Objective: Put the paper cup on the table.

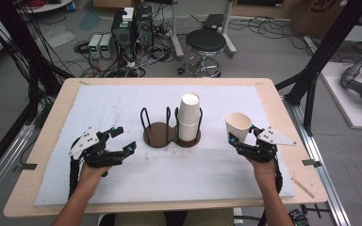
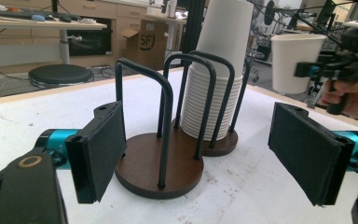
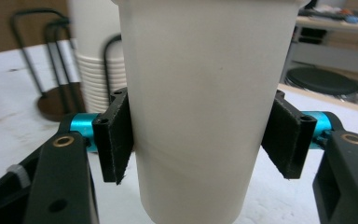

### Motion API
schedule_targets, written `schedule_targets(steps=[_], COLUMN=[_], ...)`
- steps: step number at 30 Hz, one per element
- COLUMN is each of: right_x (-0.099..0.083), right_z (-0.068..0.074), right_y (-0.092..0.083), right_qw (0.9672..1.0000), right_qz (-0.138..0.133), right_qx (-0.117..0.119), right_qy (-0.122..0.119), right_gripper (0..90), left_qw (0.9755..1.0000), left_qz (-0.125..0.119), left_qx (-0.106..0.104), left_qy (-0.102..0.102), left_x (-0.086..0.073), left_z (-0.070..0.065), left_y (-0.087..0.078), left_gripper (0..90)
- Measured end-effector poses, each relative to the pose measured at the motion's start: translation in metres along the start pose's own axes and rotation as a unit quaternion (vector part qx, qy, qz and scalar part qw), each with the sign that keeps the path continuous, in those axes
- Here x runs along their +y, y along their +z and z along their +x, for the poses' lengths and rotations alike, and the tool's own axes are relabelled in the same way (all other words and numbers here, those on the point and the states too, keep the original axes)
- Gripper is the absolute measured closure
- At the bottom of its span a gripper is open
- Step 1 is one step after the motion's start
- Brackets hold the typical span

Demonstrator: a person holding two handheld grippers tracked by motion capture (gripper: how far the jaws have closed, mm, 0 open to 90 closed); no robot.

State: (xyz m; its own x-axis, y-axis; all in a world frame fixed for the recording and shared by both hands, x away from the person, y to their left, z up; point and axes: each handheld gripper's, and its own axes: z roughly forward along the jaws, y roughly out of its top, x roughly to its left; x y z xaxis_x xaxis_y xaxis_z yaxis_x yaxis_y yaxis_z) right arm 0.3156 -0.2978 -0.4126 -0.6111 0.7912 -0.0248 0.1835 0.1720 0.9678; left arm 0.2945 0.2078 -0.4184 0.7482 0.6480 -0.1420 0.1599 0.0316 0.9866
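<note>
1 white mat [image 1: 122,108] covers the wooden table [image 1: 56,113].

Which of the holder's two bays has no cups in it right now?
The left bay, nearer the left gripper, stands empty; the right bay carries the stack of cups.

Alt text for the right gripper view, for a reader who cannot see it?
The right gripper clamps an upright white paper cup between its black pads. Behind, at left, a stack of cups stands in a wire holder on the white table cover.
</note>
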Motion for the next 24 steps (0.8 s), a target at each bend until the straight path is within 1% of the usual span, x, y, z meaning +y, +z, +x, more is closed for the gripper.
schedule_targets(steps=[2, 3, 4, 5, 7, 9, 11, 13, 17, 19, 21, 24], right_x=[-0.002, -0.002, -0.004, -0.005, -0.006, -0.009, -0.010, -0.014, -0.019, -0.022, -0.024, -0.024], right_z=[-0.005, -0.005, -0.009, -0.011, -0.012, -0.015, -0.016, -0.017, -0.019, -0.019, -0.019, -0.019], right_y=[0.007, 0.007, 0.015, 0.019, 0.021, 0.031, 0.033, 0.041, 0.049, 0.052, 0.055, 0.057], right_qw=[0.9998, 0.9998, 0.9992, 0.9989, 0.9987, 0.9975, 0.9971, 0.9955, 0.9935, 0.9923, 0.9904, 0.9892], right_qz=[0.010, 0.010, 0.022, 0.025, 0.027, 0.036, 0.041, 0.060, 0.081, 0.096, 0.111, 0.121], right_qx=[-0.016, -0.016, -0.033, -0.038, -0.042, -0.056, -0.059, -0.069, -0.072, -0.070, -0.074, -0.072], right_qy=[0.004, 0.004, 0.007, 0.011, 0.014, 0.023, 0.024, 0.024, 0.034, 0.034, 0.034, 0.040], right_gripper=[33.7, 33.7, 33.7, 33.7, 33.7, 33.7, 33.7, 33.7, 33.6, 33.7, 33.6, 33.6], left_qw=[1.0000, 1.0000, 1.0000, 1.0000, 1.0000, 1.0000, 1.0000, 1.0000, 1.0000, 1.0000, 1.0000, 1.0000], left_qz=[0.001, 0.001, 0.002, 0.001, 0.001, 0.002, 0.002, 0.002, 0.004, 0.005, 0.005, 0.006], left_qx=[0.000, 0.000, 0.000, 0.000, 0.000, 0.001, 0.002, 0.002, 0.003, 0.004, 0.005, 0.007], left_qy=[0.001, 0.001, 0.002, 0.001, 0.000, 0.000, 0.000, 0.001, 0.001, 0.001, -0.001, -0.001], left_x=[0.000, 0.000, 0.000, 0.000, -0.001, 0.000, -0.001, -0.001, -0.001, -0.001, -0.001, -0.002], left_z=[0.000, 0.000, 0.000, 0.000, 0.000, 0.000, 0.000, 0.000, 0.001, 0.001, 0.001, 0.002], left_y=[0.000, 0.000, 0.001, 0.001, 0.001, 0.001, 0.001, 0.001, 0.001, 0.001, 0.001, 0.001], left_gripper=[19.0, 19.0, 19.0, 19.0, 19.0, 19.0, 19.0, 19.0, 19.0, 19.0, 19.0, 19.0])
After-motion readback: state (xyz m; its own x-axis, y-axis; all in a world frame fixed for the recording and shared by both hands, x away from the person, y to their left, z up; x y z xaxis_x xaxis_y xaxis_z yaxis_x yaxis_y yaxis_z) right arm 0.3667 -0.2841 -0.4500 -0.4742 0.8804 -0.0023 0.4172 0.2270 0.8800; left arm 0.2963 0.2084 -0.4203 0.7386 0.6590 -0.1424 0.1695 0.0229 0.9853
